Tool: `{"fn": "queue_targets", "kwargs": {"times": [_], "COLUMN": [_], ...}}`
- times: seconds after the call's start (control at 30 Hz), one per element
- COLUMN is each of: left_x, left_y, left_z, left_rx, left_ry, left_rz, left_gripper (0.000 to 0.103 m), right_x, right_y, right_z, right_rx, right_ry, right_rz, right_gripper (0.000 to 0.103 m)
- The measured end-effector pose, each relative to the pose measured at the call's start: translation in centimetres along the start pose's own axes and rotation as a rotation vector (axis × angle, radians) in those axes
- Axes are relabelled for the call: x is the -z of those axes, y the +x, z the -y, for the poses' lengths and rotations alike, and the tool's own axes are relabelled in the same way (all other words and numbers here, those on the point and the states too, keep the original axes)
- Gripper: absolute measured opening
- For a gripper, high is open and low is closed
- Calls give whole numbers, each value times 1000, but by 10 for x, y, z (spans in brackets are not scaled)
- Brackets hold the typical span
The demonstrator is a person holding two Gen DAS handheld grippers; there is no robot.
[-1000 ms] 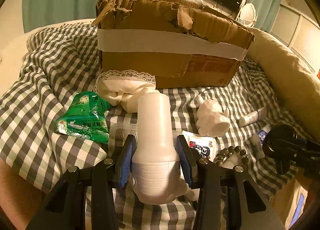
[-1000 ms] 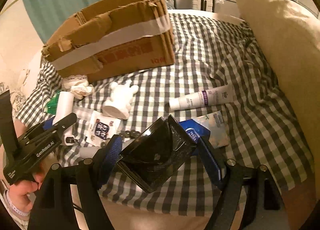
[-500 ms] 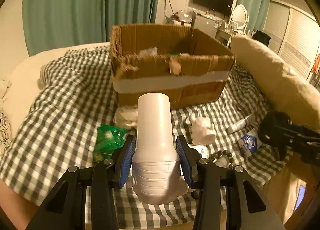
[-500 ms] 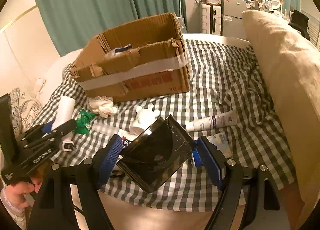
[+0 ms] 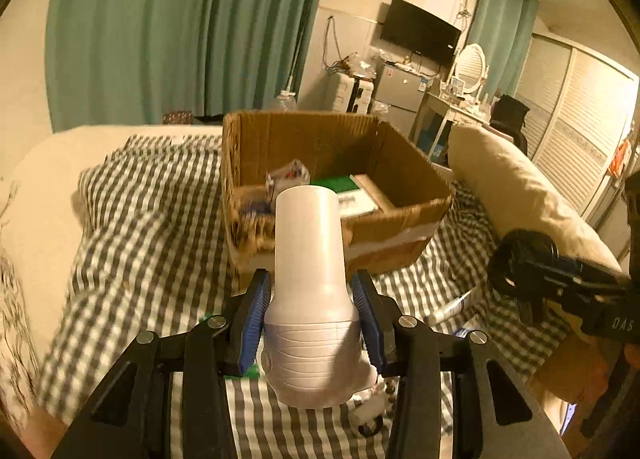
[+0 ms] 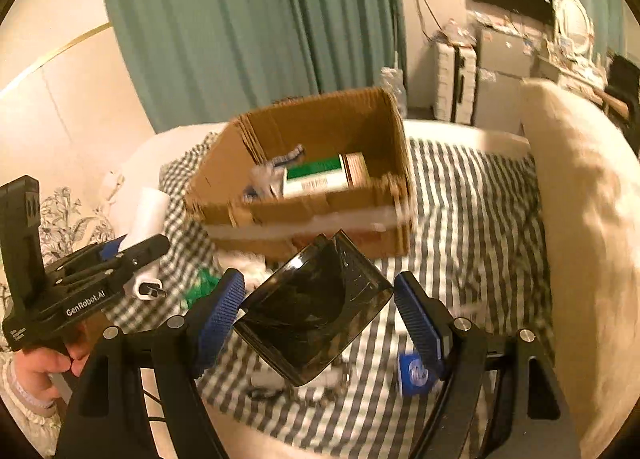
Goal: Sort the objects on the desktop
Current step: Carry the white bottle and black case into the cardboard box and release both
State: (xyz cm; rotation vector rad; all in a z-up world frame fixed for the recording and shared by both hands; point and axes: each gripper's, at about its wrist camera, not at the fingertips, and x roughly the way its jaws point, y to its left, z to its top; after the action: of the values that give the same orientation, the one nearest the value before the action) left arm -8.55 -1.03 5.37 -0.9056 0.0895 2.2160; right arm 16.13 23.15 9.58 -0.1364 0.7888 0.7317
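Left wrist view: the left gripper (image 5: 310,309) has its two blue pads pinching one white plastic bottle (image 5: 308,279) at the shoulder, the narrow end pointing forward beyond the fingertips. That grip low on the widest part likely keeps it from pivoting. Straight ahead of the fingers sits one open cardboard box (image 5: 400,215) on the checked blanket (image 5: 132,243); inside it, one green-and-white carton (image 5: 346,189) and a blurred jumble I can't count. The bottle is raised and aimed at the opening, so dropping it in looks like the plan. To the right of the fingers, the other gripper's black body shows.

Right wrist view: the right gripper (image 6: 316,315) carries one glossy black case (image 6: 316,311) set cornerwise between the pads; the left pad presses it, but a sliver of gap shows at the right pad, so the hold seems loose. The box (image 6: 320,215) lies ahead of the fingertips, and one blue packet (image 6: 412,373) lies below the right finger. Far left of the fingers, the bottle (image 6: 150,207) rides in the other tool.
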Motion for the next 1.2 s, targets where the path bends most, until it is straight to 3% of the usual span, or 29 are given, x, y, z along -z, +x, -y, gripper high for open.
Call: {"fn": "queue_targets", "kwargs": {"times": [0.3,0.5,0.73,0.87,1.1,1.2], "left_x": [-44,-73,-104,-114,-122,-116], "left_y": [23,44,91,118,156,173], "left_z": [4,-1,-2,3,-8,-17], "left_rx": [8,21,-29,-64,-94,-75], "left_ry": [49,14,20,72,98,63], "left_rz": [7,-9,-24,-34,-55,-101], "left_gripper": [43,43,44,43,43,43], "right_x": [-51,-82,-117,-132,-141,-141], "right_y": [9,20,71,106,167,187], "right_z": [0,-2,11,22,38,42], "right_rx": [41,69,73,31,55,80], "right_ry": [-90,-129,-48,8,94,101], "right_rz": [34,62,21,16,-3,-19], "right_gripper": [77,77,77,77,77,77]}}
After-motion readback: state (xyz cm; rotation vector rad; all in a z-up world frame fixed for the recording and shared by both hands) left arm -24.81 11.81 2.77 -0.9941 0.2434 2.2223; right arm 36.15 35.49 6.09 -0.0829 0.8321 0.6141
